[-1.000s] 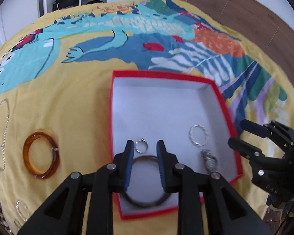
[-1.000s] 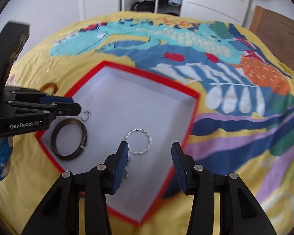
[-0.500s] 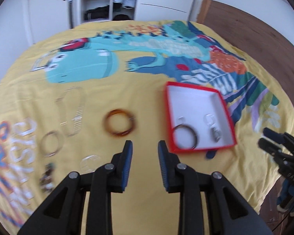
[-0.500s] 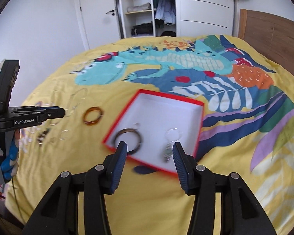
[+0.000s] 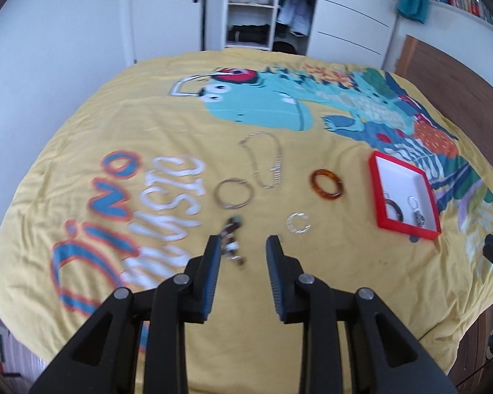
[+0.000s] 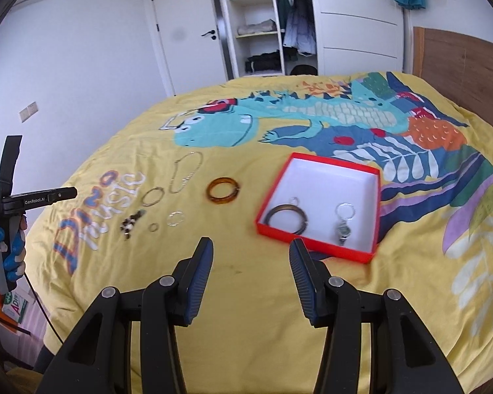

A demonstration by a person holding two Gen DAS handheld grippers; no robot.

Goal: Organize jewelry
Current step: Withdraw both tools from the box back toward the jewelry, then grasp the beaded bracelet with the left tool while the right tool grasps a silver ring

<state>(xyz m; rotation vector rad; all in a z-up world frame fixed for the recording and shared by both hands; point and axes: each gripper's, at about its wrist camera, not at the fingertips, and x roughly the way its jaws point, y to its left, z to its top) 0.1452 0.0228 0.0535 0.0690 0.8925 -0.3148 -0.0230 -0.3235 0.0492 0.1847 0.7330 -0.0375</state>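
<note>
A red box (image 6: pixel 332 180) with a white inside lies on the yellow bedspread and shows at the right in the left wrist view (image 5: pixel 399 177). It holds a dark bangle (image 6: pixel 304 223), a silver hoop (image 6: pixel 345 204) and a small charm (image 6: pixel 342 230). Left of the box lie an amber bangle (image 5: pixel 327 196), a chain necklace (image 5: pixel 276 170), a thin hoop (image 5: pixel 218 193), a clear open ring (image 5: pixel 291 226) and a beaded piece (image 5: pixel 231 239). My left gripper (image 5: pixel 243 241) hangs open and empty above the beaded piece. My right gripper (image 6: pixel 251 243) is open and empty, short of the box's near edge.
A gloved hand (image 6: pixel 3 256) holds the left gripper at the left bed edge. A wooden headboard (image 6: pixel 460 62) stands at the right. Beyond the bed's far end are an open wardrobe (image 6: pixel 263 32) and a door (image 6: pixel 187 32).
Both grippers have pulled back and up from the box. The left one swung left over the loose jewelry, so the box now sits far to its right. The dark bangle stays in the box.
</note>
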